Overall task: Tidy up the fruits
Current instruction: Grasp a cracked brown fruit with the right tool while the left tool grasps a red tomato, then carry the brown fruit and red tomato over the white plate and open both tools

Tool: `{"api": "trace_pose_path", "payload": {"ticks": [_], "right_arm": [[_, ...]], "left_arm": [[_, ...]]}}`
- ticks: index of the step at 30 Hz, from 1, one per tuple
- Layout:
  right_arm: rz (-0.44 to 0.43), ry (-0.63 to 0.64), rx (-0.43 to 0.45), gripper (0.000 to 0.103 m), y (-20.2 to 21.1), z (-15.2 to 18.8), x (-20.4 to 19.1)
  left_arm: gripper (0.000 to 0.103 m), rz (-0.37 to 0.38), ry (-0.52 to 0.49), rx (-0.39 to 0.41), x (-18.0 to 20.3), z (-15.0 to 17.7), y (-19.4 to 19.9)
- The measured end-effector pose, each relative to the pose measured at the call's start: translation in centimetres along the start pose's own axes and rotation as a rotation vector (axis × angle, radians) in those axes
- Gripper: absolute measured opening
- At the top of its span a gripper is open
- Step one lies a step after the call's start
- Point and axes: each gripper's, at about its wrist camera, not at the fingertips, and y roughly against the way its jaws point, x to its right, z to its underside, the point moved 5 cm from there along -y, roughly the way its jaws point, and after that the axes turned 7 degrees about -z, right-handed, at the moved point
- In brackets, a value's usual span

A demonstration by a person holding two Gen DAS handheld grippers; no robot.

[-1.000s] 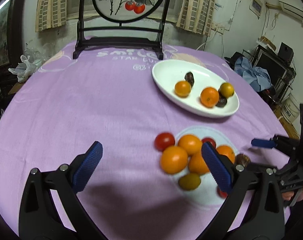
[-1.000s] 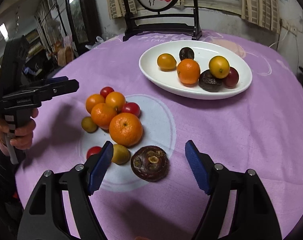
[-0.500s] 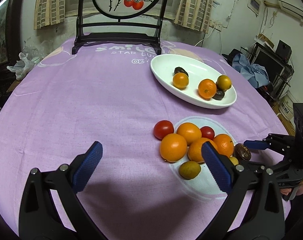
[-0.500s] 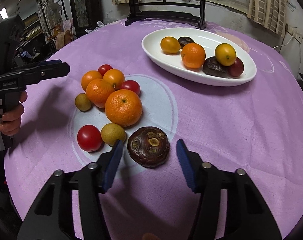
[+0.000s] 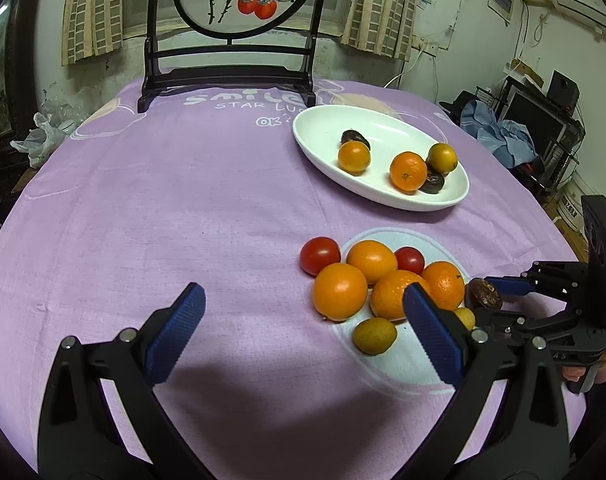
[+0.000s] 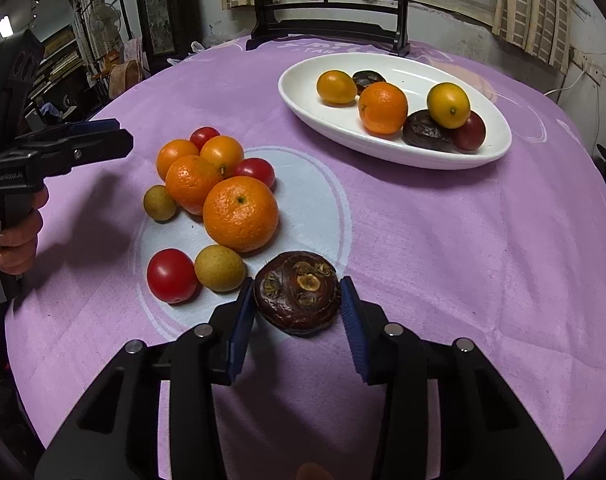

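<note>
A dark brown water chestnut (image 6: pixel 297 298) lies on the purple cloth, and my right gripper (image 6: pixel 297 312) is closed around it, both pads touching its sides. It also shows in the left wrist view (image 5: pixel 483 294). A heap of oranges (image 6: pixel 241 218), red tomatoes (image 6: pixel 171 276) and small yellow-green fruits (image 6: pixel 220 268) lies just beyond it. A white oval dish (image 6: pixel 483 152) farther back holds several fruits. My left gripper (image 5: pixel 303 330) is open and empty, hovering left of the heap (image 5: pixel 341 290).
A black wooden screen stand (image 5: pixel 227 76) stands at the table's far edge. The table's edge falls away to the right, with clutter and a monitor (image 5: pixel 539 116) beyond. A plastic bag (image 5: pixel 39 142) sits at the far left.
My right gripper has moved forward and narrowed from wide open until its pads close on the water chestnut. My left gripper stayed open and drifted slightly.
</note>
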Motion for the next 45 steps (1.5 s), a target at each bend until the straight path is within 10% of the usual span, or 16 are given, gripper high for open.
{"api": "trace_pose_path", "payload": {"ticks": [7, 13, 37, 45], "right_arm": [[0.002, -0.098, 0.054, 0.043, 1.5, -0.6, 1.8], [0.011, -0.109, 0.051, 0.043, 1.6, -0.7, 2.0], [-0.014, -0.112, 0.044, 0.043, 1.3, -0.6, 1.8], [-0.053, -0.158, 0.262, 0.043, 3.4, -4.5, 1.8]], "left_arm": [[0.097, 0.210, -0.215, -0.016, 5.5, 2.0, 1.2], [0.071, 0.200, -0.367, -0.073, 8.9, 4.1, 0.1], [0.031, 0.235, -0.372, -0.168, 11.0, 5.1, -1.7], [0.031, 0.324, -0.289, -0.019, 10.5, 0.2, 1.0]]}}
